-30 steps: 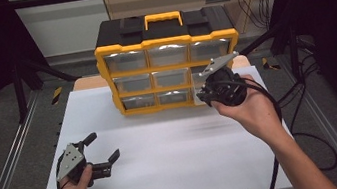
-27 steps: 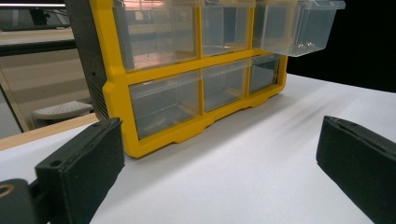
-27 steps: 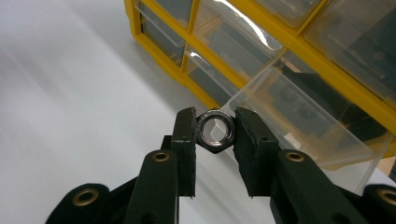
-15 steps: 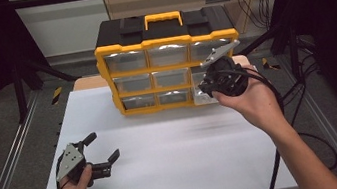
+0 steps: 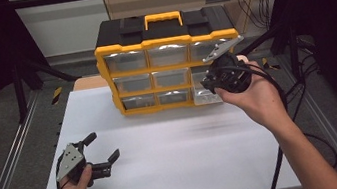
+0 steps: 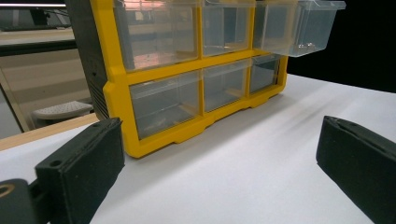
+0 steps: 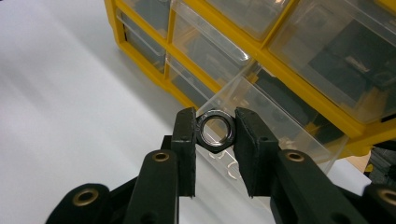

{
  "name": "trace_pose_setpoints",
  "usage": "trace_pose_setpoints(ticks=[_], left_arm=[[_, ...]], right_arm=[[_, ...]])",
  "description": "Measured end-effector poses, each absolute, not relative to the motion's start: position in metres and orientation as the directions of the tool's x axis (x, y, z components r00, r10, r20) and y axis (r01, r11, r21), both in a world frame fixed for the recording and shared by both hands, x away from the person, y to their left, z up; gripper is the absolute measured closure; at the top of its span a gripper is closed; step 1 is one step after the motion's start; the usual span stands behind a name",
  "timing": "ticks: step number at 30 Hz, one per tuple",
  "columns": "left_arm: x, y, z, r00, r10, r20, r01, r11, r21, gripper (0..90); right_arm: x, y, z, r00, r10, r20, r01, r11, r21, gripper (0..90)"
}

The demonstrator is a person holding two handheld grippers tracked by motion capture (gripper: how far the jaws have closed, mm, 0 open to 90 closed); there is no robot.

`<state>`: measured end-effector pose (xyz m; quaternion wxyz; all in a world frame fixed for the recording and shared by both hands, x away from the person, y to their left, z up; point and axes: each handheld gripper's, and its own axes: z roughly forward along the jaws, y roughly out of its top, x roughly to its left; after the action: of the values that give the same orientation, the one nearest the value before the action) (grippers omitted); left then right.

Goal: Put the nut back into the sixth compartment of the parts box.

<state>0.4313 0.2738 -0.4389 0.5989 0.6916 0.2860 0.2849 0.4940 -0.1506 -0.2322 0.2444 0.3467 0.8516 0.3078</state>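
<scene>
A yellow and black organizer (image 5: 166, 41) with clear drawers stands at the back of the white table (image 5: 176, 159). Its right drawer in the middle row (image 5: 206, 98) is pulled out. My right gripper (image 5: 211, 82) hovers just in front of and above that drawer. In the right gripper view, this gripper (image 7: 215, 127) is shut on a metal hex nut (image 7: 224, 140), with the open drawer (image 7: 275, 126) right behind it. My left gripper (image 5: 104, 145) rests low at the table's front left, its jaws wide apart (image 6: 219, 154) and holding nothing, facing the organizer (image 6: 116, 93).
Metal frame rails (image 5: 6, 169) run along both sides of the table. Cables (image 5: 277, 88) trail from the right gripper over the table's right edge. A wide stretch of bare white table lies between the two grippers.
My right gripper has risen slightly and drifted right in front of the organizer's right column, still gripping the nut. The left gripper has stayed where it was.
</scene>
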Motion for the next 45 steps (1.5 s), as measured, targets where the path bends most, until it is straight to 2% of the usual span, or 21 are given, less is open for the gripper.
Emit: trace_pose_setpoints(ticks=[18,45], left_arm=[[0.431,0.274,-0.439,0.674,0.737,0.052,0.054,-0.119,0.991,1.0],[0.432,0.273,-0.439,0.676,0.735,0.055,0.054,-0.124,0.991,1.1]], right_arm=[[0.502,-0.159,-0.228,-0.629,0.750,-0.203,0.449,0.564,0.693,70.1],[0.535,-0.165,-0.246,-0.593,0.790,-0.156,0.542,0.534,0.649,70.2]])
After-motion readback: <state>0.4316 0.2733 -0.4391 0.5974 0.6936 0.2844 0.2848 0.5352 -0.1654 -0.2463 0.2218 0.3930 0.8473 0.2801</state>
